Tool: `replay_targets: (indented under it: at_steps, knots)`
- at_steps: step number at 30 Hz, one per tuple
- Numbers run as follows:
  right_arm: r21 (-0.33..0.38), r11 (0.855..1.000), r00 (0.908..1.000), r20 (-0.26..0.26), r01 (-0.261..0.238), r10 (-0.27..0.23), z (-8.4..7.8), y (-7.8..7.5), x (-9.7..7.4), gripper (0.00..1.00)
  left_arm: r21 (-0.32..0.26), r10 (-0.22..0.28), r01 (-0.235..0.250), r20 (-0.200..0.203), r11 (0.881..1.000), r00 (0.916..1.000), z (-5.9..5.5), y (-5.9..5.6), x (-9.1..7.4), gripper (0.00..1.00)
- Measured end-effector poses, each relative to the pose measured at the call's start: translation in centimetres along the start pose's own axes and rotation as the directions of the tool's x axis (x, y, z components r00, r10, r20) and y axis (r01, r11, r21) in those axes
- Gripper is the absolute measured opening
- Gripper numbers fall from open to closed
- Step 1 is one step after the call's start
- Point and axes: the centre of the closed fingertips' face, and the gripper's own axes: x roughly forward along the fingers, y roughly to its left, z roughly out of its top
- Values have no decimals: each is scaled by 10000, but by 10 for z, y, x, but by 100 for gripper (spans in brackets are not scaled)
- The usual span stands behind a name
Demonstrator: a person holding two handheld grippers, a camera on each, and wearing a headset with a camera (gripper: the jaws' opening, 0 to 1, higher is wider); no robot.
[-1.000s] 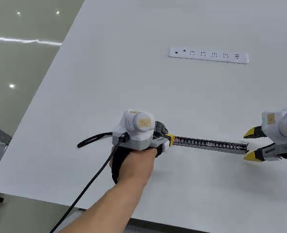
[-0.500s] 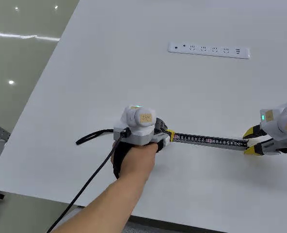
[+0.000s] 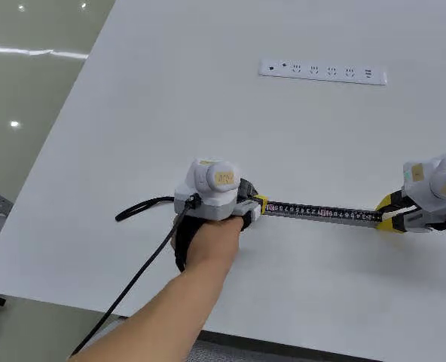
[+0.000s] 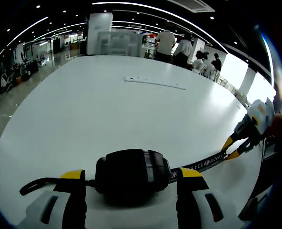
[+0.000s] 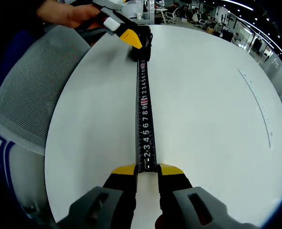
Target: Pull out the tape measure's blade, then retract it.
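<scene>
At the near left of the white table (image 3: 208, 113), a black wrist strap (image 3: 140, 210) trails leftward from the tape measure (image 4: 131, 176). Its dark rounded case lies on the tabletop, clamped between the two yellow-tipped jaws of the left gripper (image 3: 252, 210), one jaw on each side. The blade (image 3: 321, 213) runs from the case to the right, flat along the table. Its far end is pinched between the nearly closed jaws of the right gripper (image 3: 387, 214) at the near right edge.

I judge the pull-out to be in hand or just about finished: a good length of blade is out, and both ends are held. Whether more travel is meant cannot be told from here. The next move calls for the left gripper to keep the case pinned. The right gripper should then either draw a little further right along the same line or walk the blade end back toward the case. It should keep its hold so the spring does not whip the blade in.

The blade carries black printed numerals. In the right gripper view 1 to 9 can be read rising away from the jaws, then a red mark, then further numbers too small to make out. No brand can be read on the case. The white power strip (image 3: 322, 72), far right of centre, has small markings that are illegible.
</scene>
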Motion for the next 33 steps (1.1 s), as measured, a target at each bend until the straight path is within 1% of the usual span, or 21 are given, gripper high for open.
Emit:
replay_targets:
  at_steps: [4,7,12,15,19,23,33]
  knots:
    - [-6,10000,10000,-22,-33,33,0,0,0,13,-87,-36,37,95,10000,9999,1,0,1,73]
    - [-39,10000,9999,-76,-67,67,0,0,1,13,-39,-10,10,90,10000,10000,0,0,1,72]
    - [-352,9991,9991,-353,-233,221,0,0,1,13,-142,40,-37,245,9999,9997,1,2,0,70]
    - [-473,9983,9984,-466,-342,320,0,0,1,13,-146,61,-58,236,9999,9997,1,1,1,70]
    - [-489,9979,9978,-530,-422,396,0,0,1,13,-137,157,-154,239,9998,9996,0,3,0,68]
    - [-540,9975,9976,-543,-463,433,0,0,1,13,-335,124,-114,277,9994,9995,-2,3,0,67]
    - [-503,9975,9975,-530,-496,470,0,0,1,12,-373,24,-8,446,9993,9990,0,-2,0,61]
